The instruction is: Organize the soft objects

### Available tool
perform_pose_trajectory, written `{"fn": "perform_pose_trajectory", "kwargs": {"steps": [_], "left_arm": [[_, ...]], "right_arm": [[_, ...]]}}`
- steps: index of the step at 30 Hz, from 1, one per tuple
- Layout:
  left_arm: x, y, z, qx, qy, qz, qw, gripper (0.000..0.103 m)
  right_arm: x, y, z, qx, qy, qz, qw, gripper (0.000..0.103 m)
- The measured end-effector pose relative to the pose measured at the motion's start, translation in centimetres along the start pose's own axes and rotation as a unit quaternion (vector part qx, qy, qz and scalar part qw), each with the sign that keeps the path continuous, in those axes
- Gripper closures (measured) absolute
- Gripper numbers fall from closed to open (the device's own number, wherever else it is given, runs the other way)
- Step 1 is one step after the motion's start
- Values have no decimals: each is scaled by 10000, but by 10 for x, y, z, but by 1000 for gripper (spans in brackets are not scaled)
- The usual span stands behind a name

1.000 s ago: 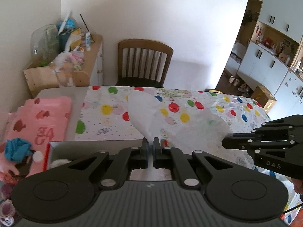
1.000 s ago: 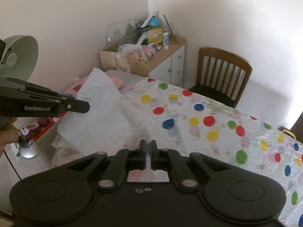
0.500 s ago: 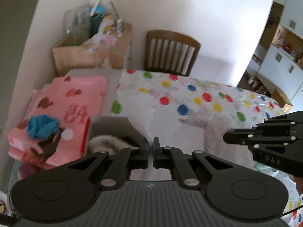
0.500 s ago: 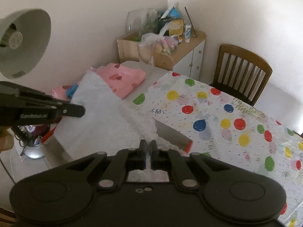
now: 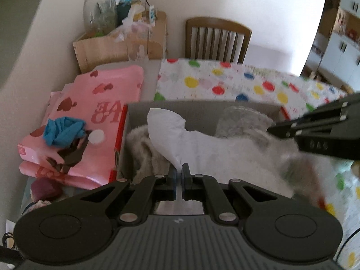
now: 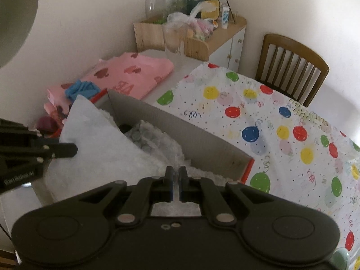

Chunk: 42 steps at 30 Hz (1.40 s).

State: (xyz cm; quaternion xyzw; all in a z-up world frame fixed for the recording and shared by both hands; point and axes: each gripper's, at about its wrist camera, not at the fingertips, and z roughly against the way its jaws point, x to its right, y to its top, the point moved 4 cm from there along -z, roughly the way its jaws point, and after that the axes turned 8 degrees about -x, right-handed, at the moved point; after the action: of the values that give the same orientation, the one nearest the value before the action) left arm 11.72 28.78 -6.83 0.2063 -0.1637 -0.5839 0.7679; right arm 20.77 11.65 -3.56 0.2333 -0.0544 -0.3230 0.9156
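Now we hold the white sheet clamped in both the left gripper and right gripper, low over the box with fluffy fabric already inside, while the pink blanket waits beside it.

Plain cream walls meet in a corner at the far side of the room, lit softly by daylight. In that corner stands a low wooden cabinet with white doors, its top crowded with a large clear glass jar, bags and small bottles. To its right a dark wooden chair with a slatted back is pushed up against the far edge of the bench, which is grey where bare and covered on the right by a white cloth with coloured dots. Far right, in the left wrist view, white cupboards with dark handles line an adjoining space. A grey lamp shade hangs near left.
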Motion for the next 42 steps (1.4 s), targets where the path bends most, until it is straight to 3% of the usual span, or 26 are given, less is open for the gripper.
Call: {"fn": "perform_pose_trajectory", "kwargs": {"steps": [10,29,32,34,36,42], "left_arm": [[-5,-20,-34,-418,-46,75,9991,99],[-7,-18,-18,-191,61,278,9994,93],[-7,-17,-11,-90,66,294,9995,80],[-5,-17,-5,1,33,324,9995,51],[-5,-17,3,150,0,375,9992,31],[1,-20,30,482,-127,466,9977,31]], "right_arm": [[3,-4,-11,-71,-164,-128,9998,88],[16,-12,43,322,33,-255,9992,59],[19,-16,54,440,91,-280,9986,47],[20,-19,63,523,160,-286,9981,41],[19,-23,72,624,245,-272,9974,37],[11,-39,97,952,360,-73,9948,23]]}}
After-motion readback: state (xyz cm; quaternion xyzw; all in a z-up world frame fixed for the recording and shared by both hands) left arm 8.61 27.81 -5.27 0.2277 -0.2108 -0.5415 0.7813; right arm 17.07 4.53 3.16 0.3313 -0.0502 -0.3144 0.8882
